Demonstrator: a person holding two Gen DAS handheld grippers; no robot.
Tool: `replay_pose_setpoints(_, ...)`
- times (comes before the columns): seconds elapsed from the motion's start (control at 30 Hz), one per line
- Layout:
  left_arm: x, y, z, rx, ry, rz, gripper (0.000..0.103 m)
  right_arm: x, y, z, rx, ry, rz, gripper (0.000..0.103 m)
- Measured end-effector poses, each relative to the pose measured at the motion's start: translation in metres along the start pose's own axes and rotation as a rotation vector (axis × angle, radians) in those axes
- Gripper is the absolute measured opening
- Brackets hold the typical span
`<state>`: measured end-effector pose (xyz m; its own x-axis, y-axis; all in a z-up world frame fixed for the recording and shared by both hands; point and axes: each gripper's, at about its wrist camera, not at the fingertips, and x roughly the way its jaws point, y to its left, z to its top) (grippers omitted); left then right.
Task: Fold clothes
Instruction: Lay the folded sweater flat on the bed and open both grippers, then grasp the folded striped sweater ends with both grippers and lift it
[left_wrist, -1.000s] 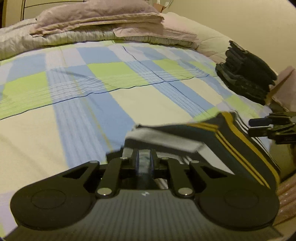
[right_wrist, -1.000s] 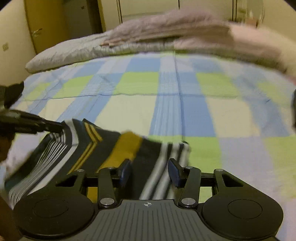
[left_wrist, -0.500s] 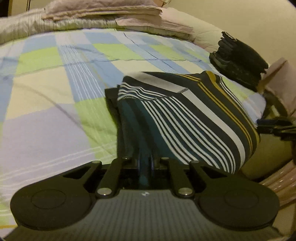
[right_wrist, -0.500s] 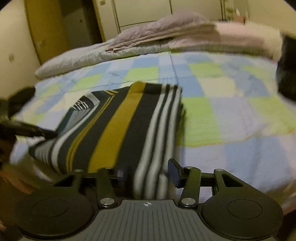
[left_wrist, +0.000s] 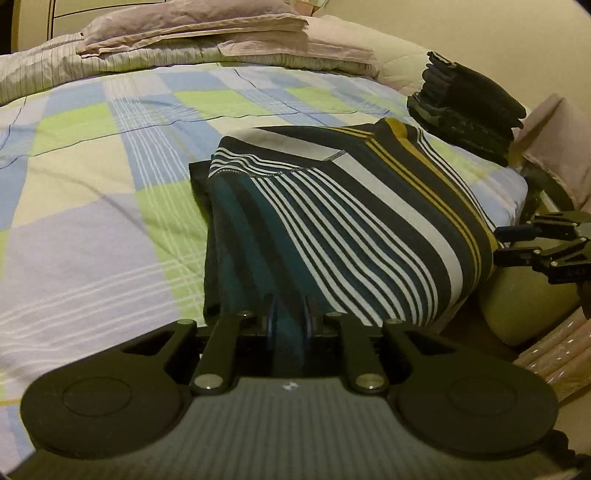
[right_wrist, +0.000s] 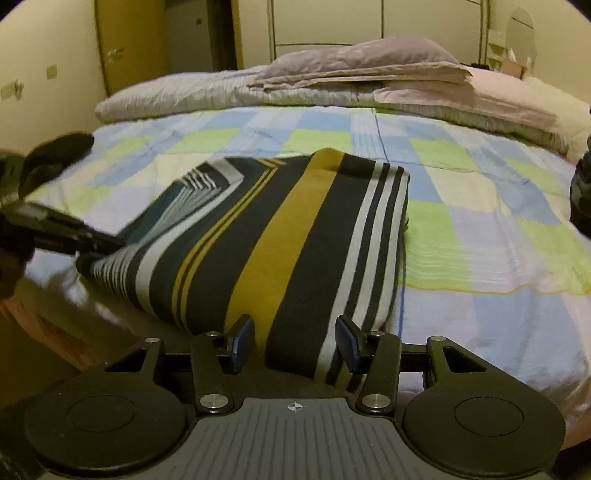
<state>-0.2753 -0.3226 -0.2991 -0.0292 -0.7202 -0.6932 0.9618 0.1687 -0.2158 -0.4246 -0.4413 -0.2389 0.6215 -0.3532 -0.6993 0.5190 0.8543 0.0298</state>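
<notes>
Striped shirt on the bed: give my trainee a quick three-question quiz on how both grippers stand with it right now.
1. True or false: the left gripper is shut on the striped shirt.
2. The right gripper is: A) open, with the shirt's edge between its fingers; B) shut on the folded black clothes; C) out of view.
3. Fill in: the shirt's near end hangs over the edge of the checked ____.

Key: 1 true. 2 A. 3 bedspread. The folded black clothes lie apart, beyond the shirt toward the bed's right edge in the left wrist view.
</notes>
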Motion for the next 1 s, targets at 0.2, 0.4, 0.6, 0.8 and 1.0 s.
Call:
replay_pose_setpoints(0.2, 0.0, 0.0, -0.001, 0.002, 0.002, 0.01, 0.012, -0.002, 0.0, -0.008, -0.001, 0.003, -0.01, 0.049)
replay_pose_setpoints(0.4, 0.0, -0.001, -0.002, 0.01, -0.004, 0.015, 0.012, -0.001, -0.001, -0.008, -0.009, 0.016, -0.007, 0.049)
replay_pose_setpoints(0.6, 0.0, -0.002, -0.002, 0.015, -0.008, 0.016, 0.012, 0.001, -0.001, -0.008, -0.009, 0.026, -0.006, 0.05)
replay_pose_setpoints(0.8, -0.008, -0.01, 0.007, 0.048, -0.036, 0.011, 0.011, -0.009, -0.002, 0.013, 0.044, 0.022, 0.022, 0.05)
replay_pose_setpoints(1.0, -0.008, -0.041, 0.028, 0.146, -0.072, -0.087, 0.012, 0.0, -0.003, 0.056, -0.024, -0.021, 0.039, 0.05)
